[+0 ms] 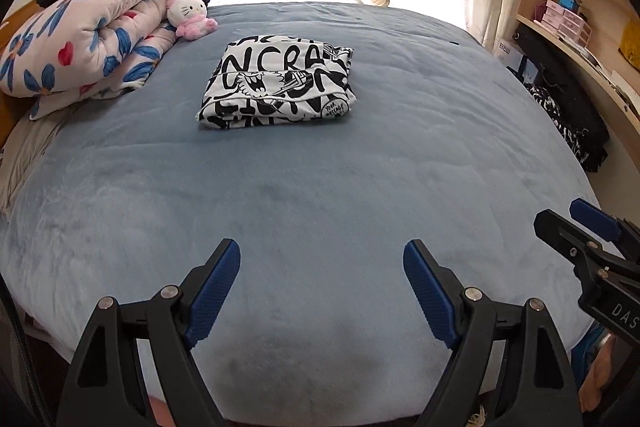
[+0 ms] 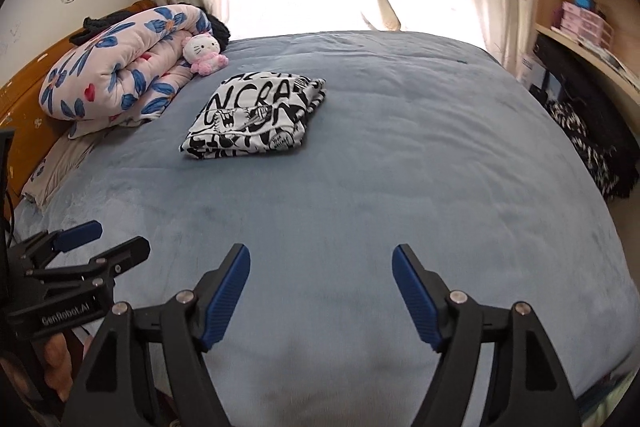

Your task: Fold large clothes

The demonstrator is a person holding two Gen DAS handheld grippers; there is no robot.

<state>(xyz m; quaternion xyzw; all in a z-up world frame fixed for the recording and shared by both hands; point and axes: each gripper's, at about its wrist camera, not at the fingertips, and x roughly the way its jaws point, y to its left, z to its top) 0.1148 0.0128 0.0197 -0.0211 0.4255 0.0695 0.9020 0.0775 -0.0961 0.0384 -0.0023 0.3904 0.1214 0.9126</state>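
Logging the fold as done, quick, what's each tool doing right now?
Left tool: open, empty, over the bed.
Right tool: open, empty, well short of the folded shirt.

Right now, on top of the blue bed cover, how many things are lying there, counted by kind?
Folded black-and-white garment: 1
Rolled flowered quilt: 1
Soft toy cat: 1
Total: 3
Both grippers, left and right, are open above the cover and hold nothing.

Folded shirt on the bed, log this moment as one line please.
garment: black-and-white shirt folded on blue bed | left gripper: open, empty | right gripper: open, empty | contact: none
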